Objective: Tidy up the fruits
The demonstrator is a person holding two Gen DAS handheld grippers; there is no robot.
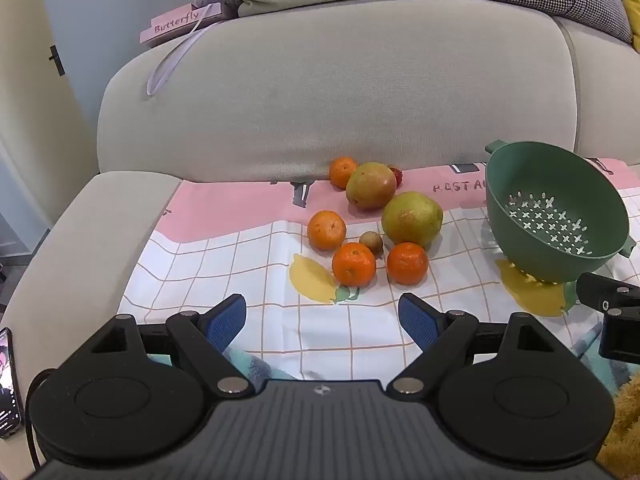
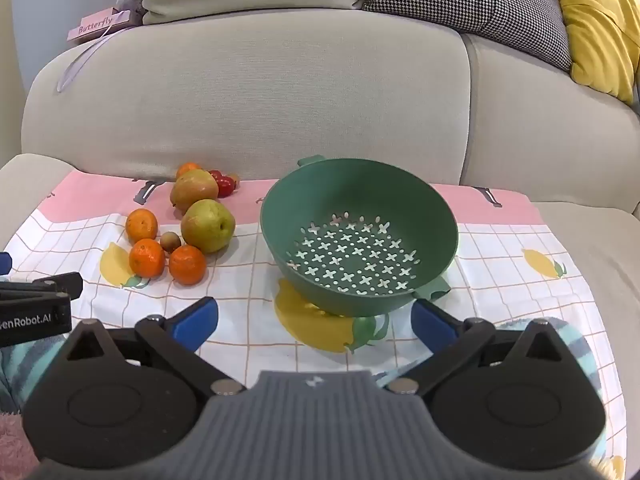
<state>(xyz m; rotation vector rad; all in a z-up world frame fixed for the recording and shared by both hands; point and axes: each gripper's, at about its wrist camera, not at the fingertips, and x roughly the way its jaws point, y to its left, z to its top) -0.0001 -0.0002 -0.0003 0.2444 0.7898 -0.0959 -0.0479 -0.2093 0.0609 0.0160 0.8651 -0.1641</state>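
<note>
A cluster of fruit lies on a patterned cloth (image 1: pixel 248 256) on the sofa seat: several oranges (image 1: pixel 353 264) (image 2: pixel 187 264), two yellow-green pears (image 1: pixel 411 218) (image 2: pixel 208 225), a small brown fruit (image 1: pixel 371 242) and red cherry tomatoes (image 2: pixel 222 183) at the back. A green colander (image 2: pixel 360 236) (image 1: pixel 554 210) stands tilted and empty to the right of the fruit. My left gripper (image 1: pixel 322 320) is open and empty, just in front of the oranges. My right gripper (image 2: pixel 314 322) is open and empty, in front of the colander.
The sofa backrest (image 1: pixel 340 92) rises right behind the fruit. The left armrest (image 1: pixel 80 236) borders the cloth. A pink "Butterfly" box (image 1: pixel 180 24) sits on top of the backrest. A phone (image 1: pixel 8 384) lies at far left. Checkered (image 2: pixel 472 4) and yellow (image 2: pixel 600 24) cushions lie at the right.
</note>
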